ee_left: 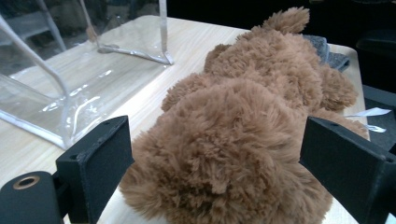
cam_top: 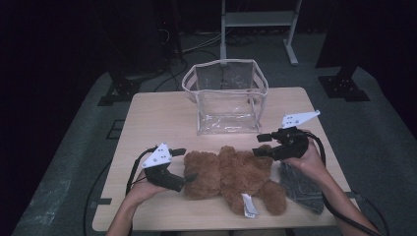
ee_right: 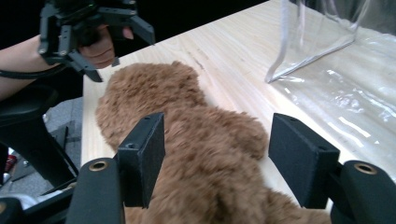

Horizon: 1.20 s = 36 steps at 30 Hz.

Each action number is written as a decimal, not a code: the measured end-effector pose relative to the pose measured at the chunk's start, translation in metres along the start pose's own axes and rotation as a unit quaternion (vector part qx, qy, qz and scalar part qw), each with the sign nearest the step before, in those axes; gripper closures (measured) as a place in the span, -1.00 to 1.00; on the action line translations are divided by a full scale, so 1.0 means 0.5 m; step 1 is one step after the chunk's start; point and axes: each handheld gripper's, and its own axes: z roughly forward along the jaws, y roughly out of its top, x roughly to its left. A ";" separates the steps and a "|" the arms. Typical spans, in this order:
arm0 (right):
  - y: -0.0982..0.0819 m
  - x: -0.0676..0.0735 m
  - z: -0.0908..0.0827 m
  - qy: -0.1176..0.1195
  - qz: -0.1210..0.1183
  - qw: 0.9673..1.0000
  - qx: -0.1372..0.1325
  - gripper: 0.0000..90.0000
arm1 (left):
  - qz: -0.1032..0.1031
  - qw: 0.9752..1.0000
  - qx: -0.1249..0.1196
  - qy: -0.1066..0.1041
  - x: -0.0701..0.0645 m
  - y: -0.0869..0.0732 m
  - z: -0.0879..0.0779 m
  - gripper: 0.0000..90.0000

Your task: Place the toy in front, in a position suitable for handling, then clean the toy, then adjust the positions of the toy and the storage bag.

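Brown plush bear (cam_top: 231,179) is lying flat; left gripper (cam_top: 187,164) and right gripper (cam_top: 259,145) are both gaping wide around it, probably bagging it in that clear bag (cam_top: 226,96).

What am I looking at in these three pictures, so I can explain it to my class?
A person sits at a wooden table holding a two-jawed grasping tool in each hand. One picture looks down from above; the other two come from cameras riding on each tool. On the table lie a brown teddy bear, a clear plastic bag standing open, and a grey cloth. The left tool has its jaws either side of the bear's head, not pressing. The right tool hovers open over the bear's other end. Nothing is gripped.
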 end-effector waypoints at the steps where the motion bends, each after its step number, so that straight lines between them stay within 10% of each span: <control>1: 0.006 -0.004 0.001 -0.002 -0.002 1.000 0.001 -0.22 | 0.000 1.000 0.000 0.000 0.000 0.000 0.000 -0.82; 36: 0.207 -0.062 0.078 -0.002 -0.057 0.997 0.061 -0.23 | -0.001 0.999 0.009 0.032 0.020 -0.020 -0.034 -0.84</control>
